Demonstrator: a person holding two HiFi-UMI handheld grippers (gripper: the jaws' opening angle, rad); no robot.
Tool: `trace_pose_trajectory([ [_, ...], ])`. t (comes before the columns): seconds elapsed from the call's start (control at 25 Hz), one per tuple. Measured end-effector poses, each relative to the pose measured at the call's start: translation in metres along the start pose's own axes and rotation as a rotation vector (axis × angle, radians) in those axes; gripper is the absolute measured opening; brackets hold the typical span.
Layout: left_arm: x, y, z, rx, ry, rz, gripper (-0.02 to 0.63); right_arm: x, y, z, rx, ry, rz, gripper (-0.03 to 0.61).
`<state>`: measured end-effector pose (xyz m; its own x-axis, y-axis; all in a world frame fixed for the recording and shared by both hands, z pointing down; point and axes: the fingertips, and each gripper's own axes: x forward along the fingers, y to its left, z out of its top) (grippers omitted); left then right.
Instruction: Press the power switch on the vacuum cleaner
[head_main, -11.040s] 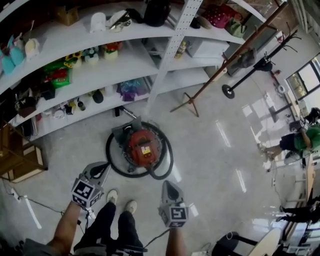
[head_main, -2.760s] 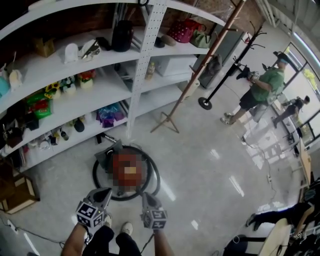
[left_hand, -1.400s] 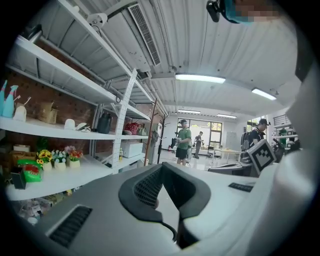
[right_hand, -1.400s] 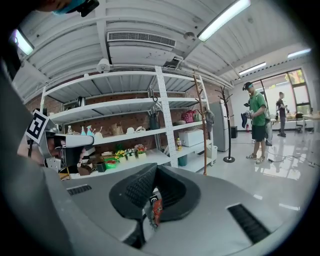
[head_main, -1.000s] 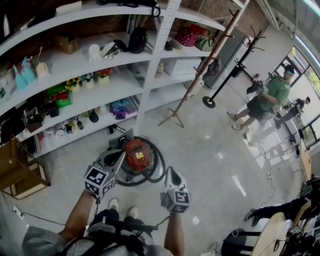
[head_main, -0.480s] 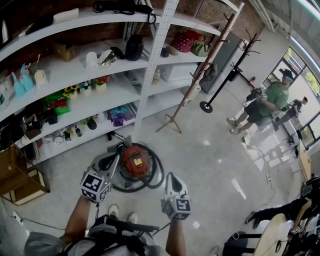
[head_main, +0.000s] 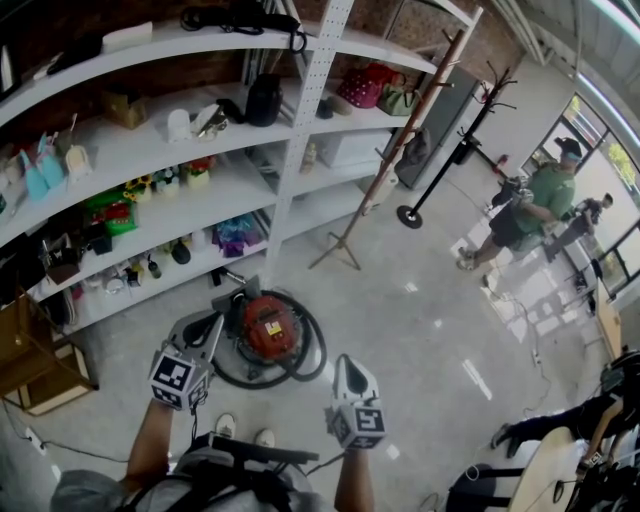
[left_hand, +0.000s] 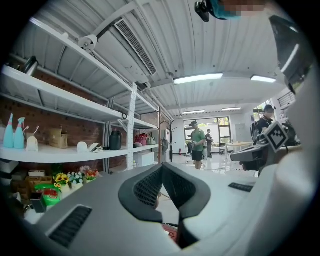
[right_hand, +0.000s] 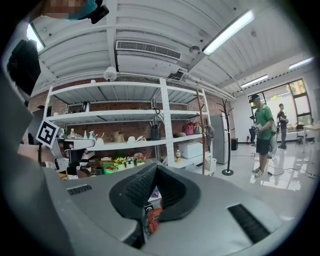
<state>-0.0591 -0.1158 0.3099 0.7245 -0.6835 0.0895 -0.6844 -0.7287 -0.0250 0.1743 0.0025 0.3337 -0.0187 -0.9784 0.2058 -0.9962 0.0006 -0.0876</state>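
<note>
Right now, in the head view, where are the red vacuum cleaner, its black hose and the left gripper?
red vacuum cleaner (head_main: 268, 325), head view, on its red top.
black hose (head_main: 308, 368), head view, on the loop's near right curve.
left gripper (head_main: 205, 323), head view, midway between its fingertips.

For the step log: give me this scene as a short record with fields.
vacuum cleaner: red canister on the floor by the shelving, black hose looped round it
left gripper: shut, empty, near the vacuum's left side
right gripper: shut, empty, right of the vacuum
power switch: too small to tell
bystander: person in green shirt, far off
</note>
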Motion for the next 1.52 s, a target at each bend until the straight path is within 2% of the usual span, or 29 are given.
trace_pose_trajectory([
  [0.2, -0.006, 0.003, -0.002, -0.007, 0.005, 0.008, 0.008, -0.003, -0.002, 0.004, -0.003, -0.009, -0.001, 0.008],
  [0.36, -0.012, -0.001, -0.006, 0.017, 0.025, -0.001, 0.008, -0.008, -0.002, 0.007, -0.012, -0.01, -0.004, 0.008],
  [0.64, -0.025, 0.0, -0.016, 0.009, 0.043, 0.016, 0.008, -0.017, -0.01, -0.013, -0.031, -0.004, -0.012, 0.008],
  [0.92, -0.029, -0.003, -0.025, 0.009, 0.062, 0.009, 0.008, -0.019, -0.003, -0.007, -0.029, 0.003, -0.013, 0.008],
  [1.32, -0.023, -0.003, -0.025, -0.005, 0.057, 0.004, 0.008, -0.014, -0.008, -0.013, -0.04, -0.003, -0.015, 0.008],
  [1.52, -0.021, -0.005, -0.028, 0.017, 0.069, -0.01, 0.008, -0.013, -0.005, -0.009, -0.029, -0.01, -0.012, 0.008],
])
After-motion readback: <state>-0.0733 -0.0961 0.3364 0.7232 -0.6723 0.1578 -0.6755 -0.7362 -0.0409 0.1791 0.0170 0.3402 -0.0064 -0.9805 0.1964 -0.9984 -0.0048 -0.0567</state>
